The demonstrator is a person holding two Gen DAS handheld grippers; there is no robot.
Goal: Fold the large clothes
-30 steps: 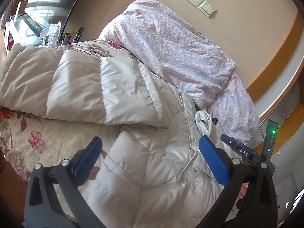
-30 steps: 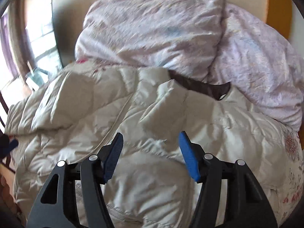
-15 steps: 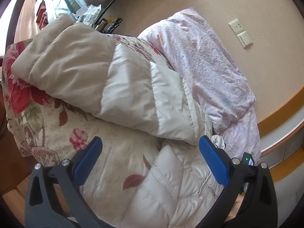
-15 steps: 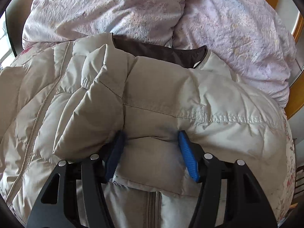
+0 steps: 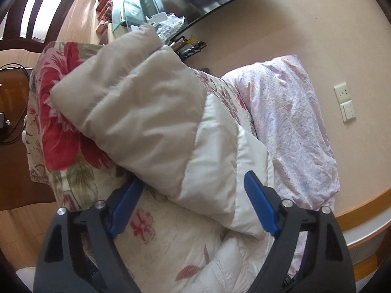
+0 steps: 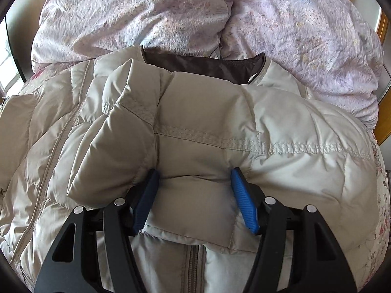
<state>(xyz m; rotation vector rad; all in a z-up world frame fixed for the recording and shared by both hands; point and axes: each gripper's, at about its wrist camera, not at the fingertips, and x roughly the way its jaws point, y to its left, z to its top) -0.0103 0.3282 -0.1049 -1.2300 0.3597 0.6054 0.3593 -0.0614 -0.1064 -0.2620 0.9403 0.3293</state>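
Observation:
A beige puffy down jacket (image 6: 200, 131) lies on the bed. Its dark brown collar lining (image 6: 202, 66) faces the pillows. In the right wrist view a sleeve is folded across the jacket's chest, and my right gripper (image 6: 193, 195) is open with the sleeve's cuff end between its blue pads, which touch the fabric on both sides. In the left wrist view the other sleeve (image 5: 156, 127) stretches out over the flowered bedspread (image 5: 158, 241). My left gripper (image 5: 193, 207) is open around the sleeve's upper part.
A pale pink quilt (image 5: 293, 131) is bunched against the wall behind the jacket and also shows in the right wrist view (image 6: 171, 12). A wall socket (image 5: 344, 100), a cluttered shelf (image 5: 171, 24) and the wooden floor (image 5: 14, 146) beside the bed are in view.
My left gripper has swung left from the jacket's body to the outstretched sleeve. My right gripper has moved forward onto the folded sleeve, whose cuff now sits between the pads.

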